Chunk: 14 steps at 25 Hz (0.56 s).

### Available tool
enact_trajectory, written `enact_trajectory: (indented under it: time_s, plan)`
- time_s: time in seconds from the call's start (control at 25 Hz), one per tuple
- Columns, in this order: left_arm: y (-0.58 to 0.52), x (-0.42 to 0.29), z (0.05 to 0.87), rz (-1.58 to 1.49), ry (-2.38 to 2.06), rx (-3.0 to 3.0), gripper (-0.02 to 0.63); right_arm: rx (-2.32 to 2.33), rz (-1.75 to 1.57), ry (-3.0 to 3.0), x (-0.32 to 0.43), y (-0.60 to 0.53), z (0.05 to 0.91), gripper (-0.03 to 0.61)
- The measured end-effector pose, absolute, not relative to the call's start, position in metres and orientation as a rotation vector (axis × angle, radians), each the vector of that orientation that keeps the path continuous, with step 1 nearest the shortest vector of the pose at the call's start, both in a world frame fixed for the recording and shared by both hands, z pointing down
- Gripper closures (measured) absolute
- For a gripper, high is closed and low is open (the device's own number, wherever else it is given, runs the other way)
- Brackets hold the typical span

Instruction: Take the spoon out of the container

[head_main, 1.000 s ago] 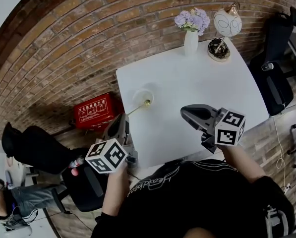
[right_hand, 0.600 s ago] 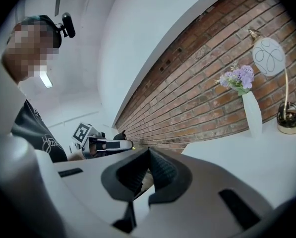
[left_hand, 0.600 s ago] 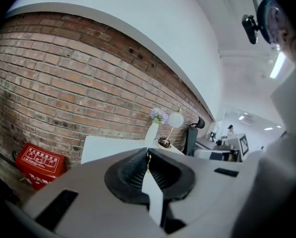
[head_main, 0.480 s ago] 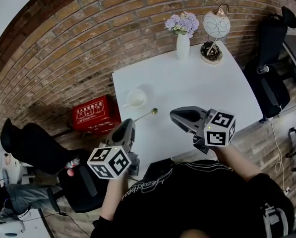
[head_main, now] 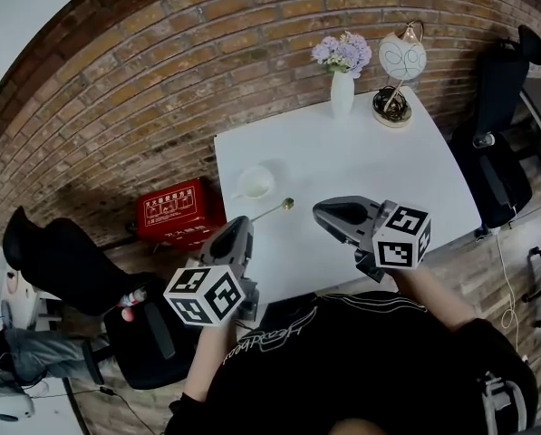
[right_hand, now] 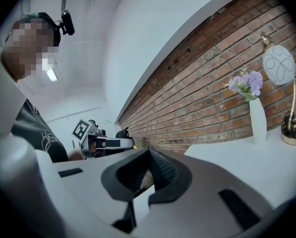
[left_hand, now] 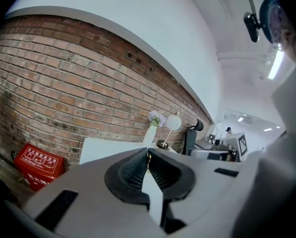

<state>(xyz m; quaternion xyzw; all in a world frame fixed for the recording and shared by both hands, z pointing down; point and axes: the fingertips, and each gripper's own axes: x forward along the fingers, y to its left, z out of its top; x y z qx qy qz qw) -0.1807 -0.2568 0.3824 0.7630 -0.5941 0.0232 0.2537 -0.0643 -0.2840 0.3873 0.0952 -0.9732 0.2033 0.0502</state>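
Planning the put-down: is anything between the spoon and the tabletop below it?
Nothing visible. The spoon, gripped by the left gripper, is over bare white table; the cup stands apart, farther back.

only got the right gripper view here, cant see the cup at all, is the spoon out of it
observer: Yes. In the head view the spoon is clear of the white cup, with a gap between them.
operator: ok whats holding it
observer: The left tool. Its own view shows the jaws shut, with the thin gold handle pinched between the pads.
operator: and the cup, knocked over or fine
observer: It looks upright on the white table, near the table edge on the left tool's side.
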Motion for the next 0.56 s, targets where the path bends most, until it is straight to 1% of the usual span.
enact_trajectory:
  time_s: [0.56]
  plan:
    - [-0.2592,-0.1826,0.3872,0.034,-1.613,2.064,0.607,0.283,0.619,-2.960,-0.0675,-0.2911,0.3907,0.581]
